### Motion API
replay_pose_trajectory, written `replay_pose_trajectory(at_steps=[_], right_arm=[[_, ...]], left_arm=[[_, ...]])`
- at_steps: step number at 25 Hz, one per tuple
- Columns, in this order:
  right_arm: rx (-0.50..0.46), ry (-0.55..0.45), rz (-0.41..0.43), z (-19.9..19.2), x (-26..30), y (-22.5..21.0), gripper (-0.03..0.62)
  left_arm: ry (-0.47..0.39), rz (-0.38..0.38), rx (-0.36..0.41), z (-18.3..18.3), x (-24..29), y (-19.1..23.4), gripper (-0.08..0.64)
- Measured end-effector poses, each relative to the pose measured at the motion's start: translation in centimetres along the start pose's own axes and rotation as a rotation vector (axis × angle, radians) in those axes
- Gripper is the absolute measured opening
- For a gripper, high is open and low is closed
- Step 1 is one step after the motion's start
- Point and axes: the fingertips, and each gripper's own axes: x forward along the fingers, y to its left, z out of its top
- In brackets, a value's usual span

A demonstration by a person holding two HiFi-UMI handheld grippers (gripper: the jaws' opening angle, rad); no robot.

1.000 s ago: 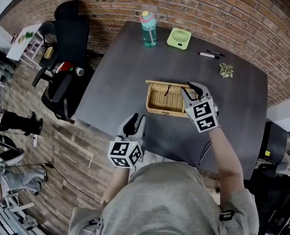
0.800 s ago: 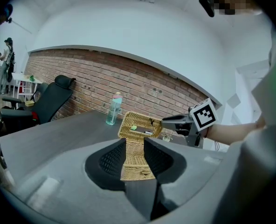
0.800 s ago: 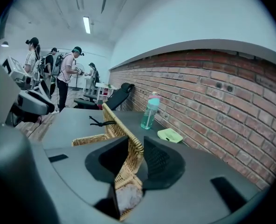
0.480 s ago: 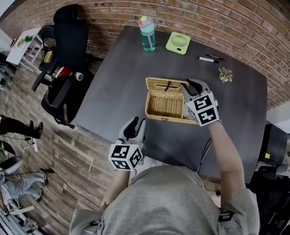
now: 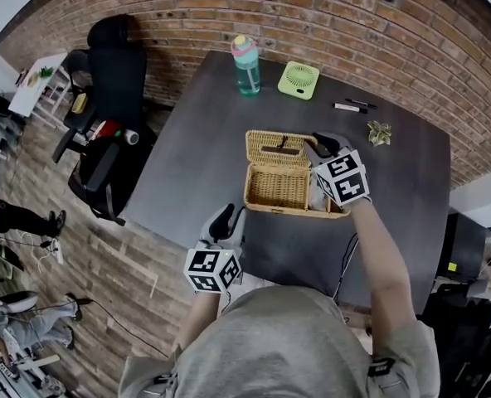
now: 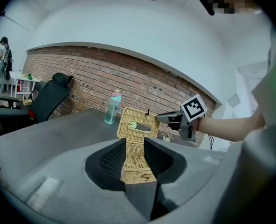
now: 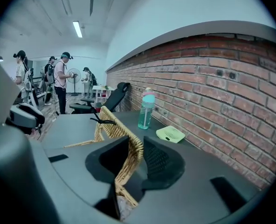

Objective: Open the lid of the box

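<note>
A wicker box stands mid-table with its lid swung up on the far side, so the woven inside shows. My right gripper is shut on the lid's right edge; in the right gripper view the wicker rim runs between the two pads of that gripper. My left gripper hovers at the table's near edge, apart from the box, open with nothing in it. Past the left gripper, the left gripper view shows the box and the raised lid.
At the table's far edge stand a teal water bottle and a green fan. Pens and a crumpled green object lie at the far right. A black office chair stands left of the table. Several people stand far off.
The lid has swung further up and back, its inner face now showing, and the right gripper has gone with it. The left gripper has barely moved.
</note>
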Motion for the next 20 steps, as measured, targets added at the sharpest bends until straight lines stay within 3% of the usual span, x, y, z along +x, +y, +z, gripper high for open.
replay_pose_trajectory(at_steps=[20], right_arm=[[0.127, 0.039, 0.055, -1.4, 4.3, -3.0, 0.1]], left_arm=[[0.029, -0.004, -0.001, -0.5, 1.8, 0.1, 0.118]])
